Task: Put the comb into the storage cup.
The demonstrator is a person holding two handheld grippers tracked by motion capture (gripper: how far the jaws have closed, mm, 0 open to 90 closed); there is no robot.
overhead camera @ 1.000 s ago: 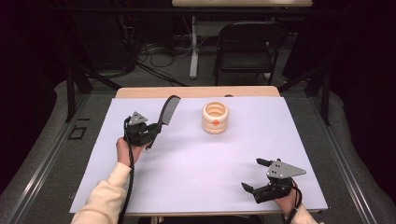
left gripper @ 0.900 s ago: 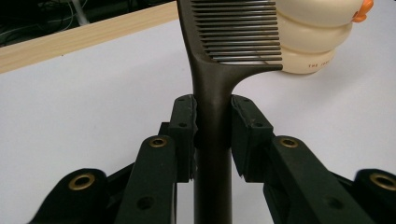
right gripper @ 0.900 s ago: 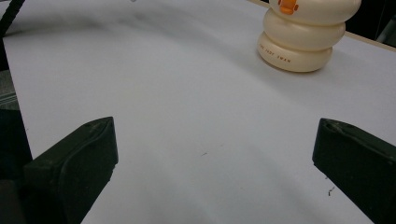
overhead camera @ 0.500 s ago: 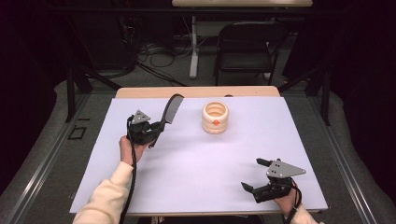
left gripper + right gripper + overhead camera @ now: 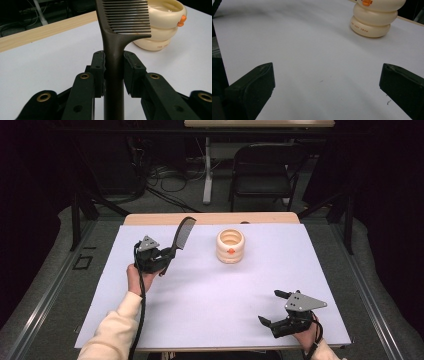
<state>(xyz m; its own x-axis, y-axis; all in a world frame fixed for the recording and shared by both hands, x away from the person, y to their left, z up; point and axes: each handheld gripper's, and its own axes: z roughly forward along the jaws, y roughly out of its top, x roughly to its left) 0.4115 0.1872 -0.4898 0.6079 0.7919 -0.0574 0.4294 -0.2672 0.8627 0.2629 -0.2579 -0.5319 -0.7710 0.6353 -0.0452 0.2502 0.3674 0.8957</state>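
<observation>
My left gripper (image 5: 167, 258) is shut on the handle of a dark comb (image 5: 182, 234), held above the left part of the white table (image 5: 200, 295). In the left gripper view the comb (image 5: 117, 37) rises between the pads (image 5: 98, 67), teeth pointing right, toward a cream ringed holder (image 5: 162, 27). That holder (image 5: 230, 246) stands at the table's middle back, bearing an orange mark. My right gripper (image 5: 273, 307) rests open near the front right edge. Its jaws stand wide apart in the right gripper view, with the holder (image 5: 373, 18) far ahead.
A wooden strip (image 5: 210, 218) runs along the table's far edge. Beyond it stand a black chair (image 5: 262, 170) and cables on the floor. Dark metal frame bars (image 5: 80, 215) flank the table.
My left gripper has drifted right and slightly back with the comb, closer to the holder. The right gripper has stayed put.
</observation>
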